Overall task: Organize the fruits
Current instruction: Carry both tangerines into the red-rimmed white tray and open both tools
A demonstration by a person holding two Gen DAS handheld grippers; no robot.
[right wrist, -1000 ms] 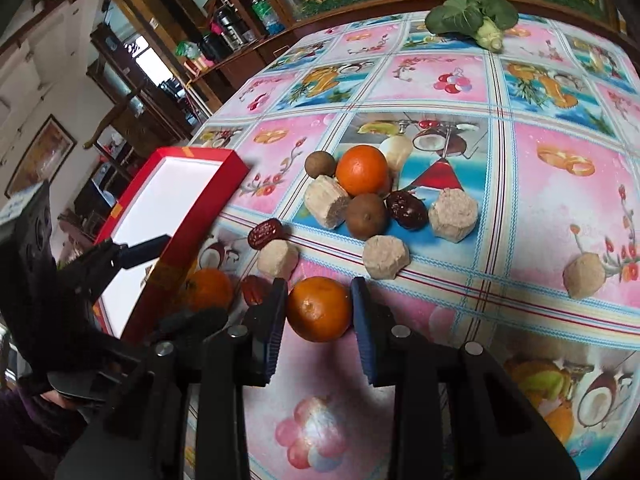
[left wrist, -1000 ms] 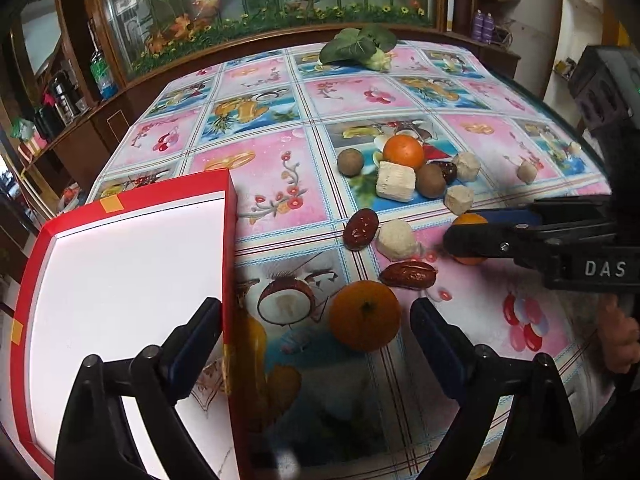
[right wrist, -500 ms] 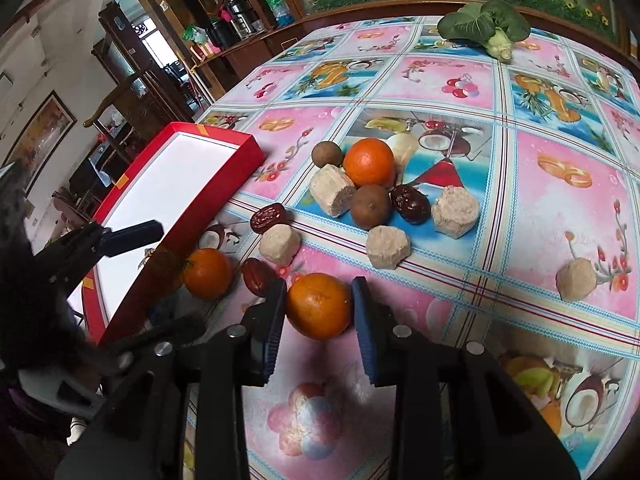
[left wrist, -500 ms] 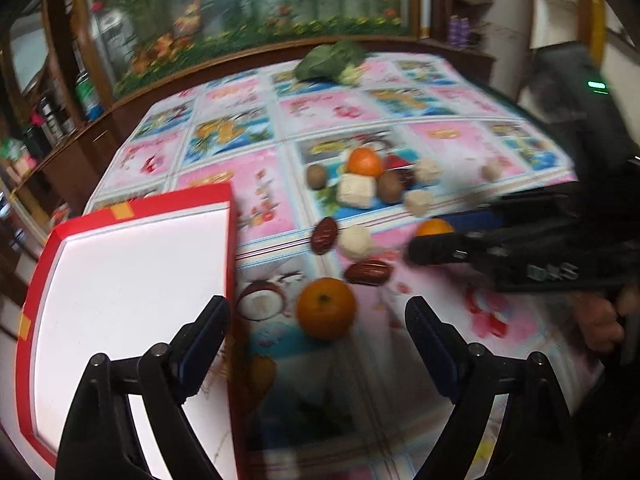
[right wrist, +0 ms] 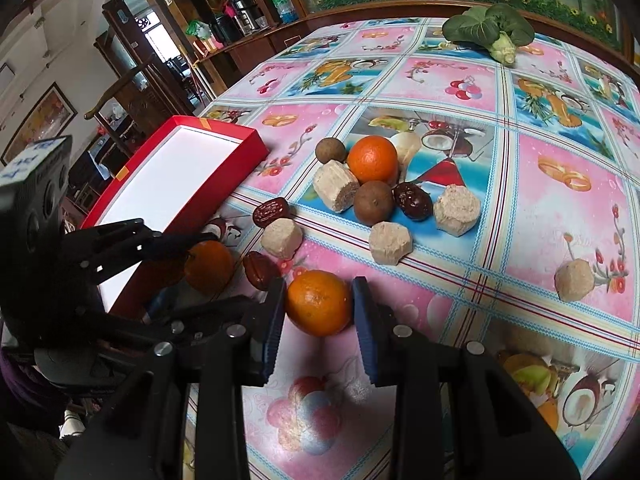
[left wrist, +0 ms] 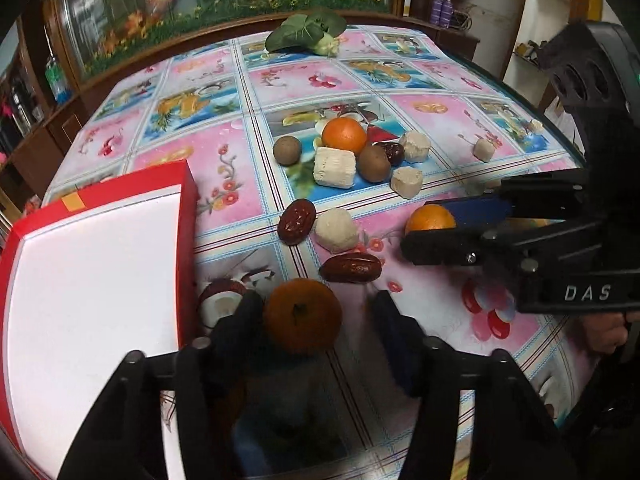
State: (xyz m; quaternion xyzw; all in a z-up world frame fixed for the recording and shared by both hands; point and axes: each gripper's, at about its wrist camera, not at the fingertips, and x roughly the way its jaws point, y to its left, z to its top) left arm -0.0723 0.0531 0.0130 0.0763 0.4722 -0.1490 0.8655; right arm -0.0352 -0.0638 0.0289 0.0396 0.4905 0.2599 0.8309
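the worktop (left wrist: 224, 168) wears a glossy cloth printed with fruit squares. a red box (left wrist: 92, 280) with a white inside lies at its left edge, open side up. at the far edge lies a leafy green vegetable (left wrist: 308, 34). near the middle sits a cluster: an orange (left wrist: 344, 134), two brown round fruits (right wrist: 374, 202), a dark date (right wrist: 414, 202) and several pale cut chunks (left wrist: 334, 168) lying close together; one more pale chunk (right wrist: 574, 280) sits apart toward the right edge.

the left tool (left wrist: 316, 314) reaches just beside the box's near corner, its jaws partly closed around a second orange (left wrist: 302, 314); the left pad seems to touch it, the right one stands a little off, though blur makes this unsure. the right tool (right wrist: 318, 312) brackets a third orange (right wrist: 318, 302) with narrow gaps on both sides. two more dates (left wrist: 350, 268) and a pale chunk lie between these oranges and the cluster.
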